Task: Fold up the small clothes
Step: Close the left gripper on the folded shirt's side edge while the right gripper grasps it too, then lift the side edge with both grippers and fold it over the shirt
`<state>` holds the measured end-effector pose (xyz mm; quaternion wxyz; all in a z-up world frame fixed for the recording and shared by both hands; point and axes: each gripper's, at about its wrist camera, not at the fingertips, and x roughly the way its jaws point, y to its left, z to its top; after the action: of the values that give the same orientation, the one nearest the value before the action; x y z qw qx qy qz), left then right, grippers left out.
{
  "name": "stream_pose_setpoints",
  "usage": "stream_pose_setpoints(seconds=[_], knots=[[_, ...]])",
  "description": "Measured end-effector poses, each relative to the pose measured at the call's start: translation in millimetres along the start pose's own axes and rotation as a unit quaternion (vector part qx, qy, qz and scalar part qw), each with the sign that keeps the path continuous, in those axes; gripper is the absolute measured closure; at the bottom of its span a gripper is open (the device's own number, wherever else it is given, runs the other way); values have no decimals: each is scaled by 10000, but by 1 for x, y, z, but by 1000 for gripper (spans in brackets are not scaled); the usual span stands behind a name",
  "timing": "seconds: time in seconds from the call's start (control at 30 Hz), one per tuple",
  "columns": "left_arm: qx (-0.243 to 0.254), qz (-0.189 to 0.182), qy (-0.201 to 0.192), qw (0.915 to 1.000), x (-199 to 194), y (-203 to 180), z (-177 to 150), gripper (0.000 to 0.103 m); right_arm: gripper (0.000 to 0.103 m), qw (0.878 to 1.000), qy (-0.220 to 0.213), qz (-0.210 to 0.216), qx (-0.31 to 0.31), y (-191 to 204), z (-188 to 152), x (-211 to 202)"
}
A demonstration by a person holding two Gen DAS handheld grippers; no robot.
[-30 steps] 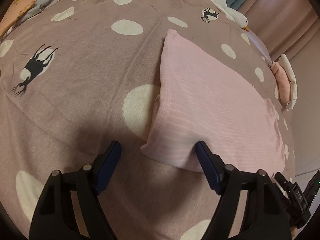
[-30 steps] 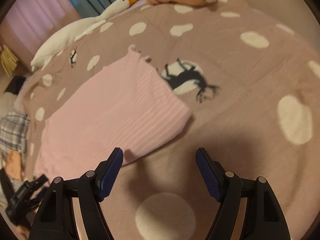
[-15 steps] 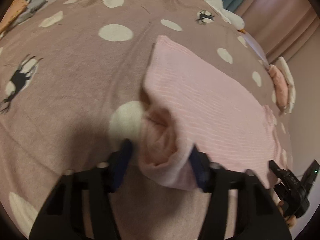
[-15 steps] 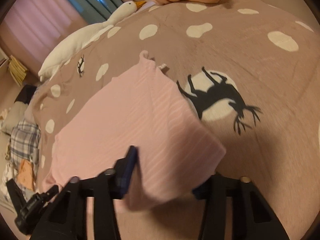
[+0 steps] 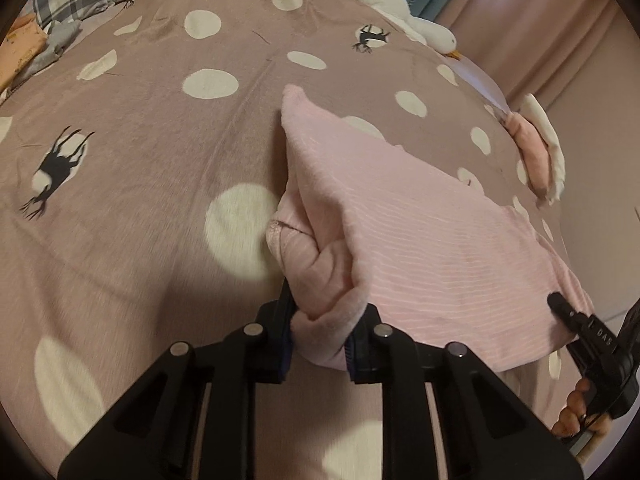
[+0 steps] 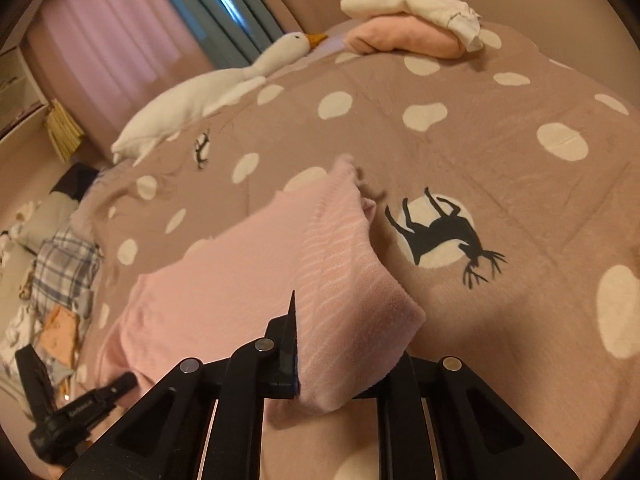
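Nearest the cameras, the left gripper (image 5: 320, 340) pinched a bunched corner of the pink ribbed garment (image 5: 432, 240), and the right gripper (image 6: 340, 364) was clamped on the neighbouring near corner, lifting that edge off the spotted bedspread (image 5: 140, 200). The left bite looked thick and uneven, so layers could slip out and skew the fold. Its long axis seemed to run between the grippers, free edge pointing away toward the plush goose (image 6: 224, 84).
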<state>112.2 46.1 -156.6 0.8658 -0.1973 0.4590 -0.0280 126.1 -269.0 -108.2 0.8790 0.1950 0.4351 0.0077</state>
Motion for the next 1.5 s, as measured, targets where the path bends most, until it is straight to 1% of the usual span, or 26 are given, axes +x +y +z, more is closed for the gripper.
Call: stream_pose_setpoints(seconds=[0.13, 0.23, 0.4, 0.5, 0.63, 0.67, 0.73, 0.83, 0.9, 1.0, 1.07, 1.1, 1.2, 1.27, 1.4, 1.5], knots=[[199, -51, 103, 9997, -20, -5, -25, 83, 88, 9998, 101, -145, -31, 0, -9, -15], [354, -121, 150, 9992, -33, -9, -43, 83, 88, 9998, 157, -146, 50, -8, -18, -29], [435, -155, 268, 9986, -40, -11, -63, 83, 88, 9993, 253, -245, 85, -17, -27, -47], [523, -35, 258, 9983, -39, -13, -68, 82, 88, 9992, 256, -309, 27, -15, -30, -50], [435, 4, 374, 9984, -32, -9, -69, 80, 88, 9982, 278, -526, -21, -10, -29, -43], [422, 1, 395, 9983, -33, -9, -70, 77, 88, 9981, 265, -558, -38, -9, -29, -43], [367, -18, 440, 9984, -34, -6, -70, 76, 88, 9975, 236, -649, -119, -5, -28, -41], [276, -116, 564, 9980, -38, -1, -68, 73, 88, 9968, 200, -737, -243, 1, -28, -42], [190, -174, 587, 9979, -44, 3, -67, 69, 88, 9964, 149, -757, -351, 5, -27, -44], [174, -135, 430, 9988, -59, 6, -62, 60, 88, 9957, 33, -738, -560, 18, -23, -49], [208, -73, 217, 9995, -72, 9, -57, 48, 88, 9948, -55, -692, -749, 30, -19, -52], [201, -27, 105, 9997, -78, 12, -54, 46, 88, 9939, -109, -675, -869, 38, -18, -53], [126, 133, -98, 9998, -87, 20, -47, 45, 88, 9885, -281, -586, -1365, 66, -18, -56], [39, 158, -170, 9997, -91, 27, -42, 44, 88, 9848, -336, -400, -1655, 87, -20, -57], [-146, 210, -260, 9993, -96, 37, -37, 43, 88, 9755, -331, -38, -2173, 121, -29, -52], [-263, 272, -276, 9989, -97, 44, -35, 43, 88, 9677, -195, 136, -2509, 142, -41, -41]])
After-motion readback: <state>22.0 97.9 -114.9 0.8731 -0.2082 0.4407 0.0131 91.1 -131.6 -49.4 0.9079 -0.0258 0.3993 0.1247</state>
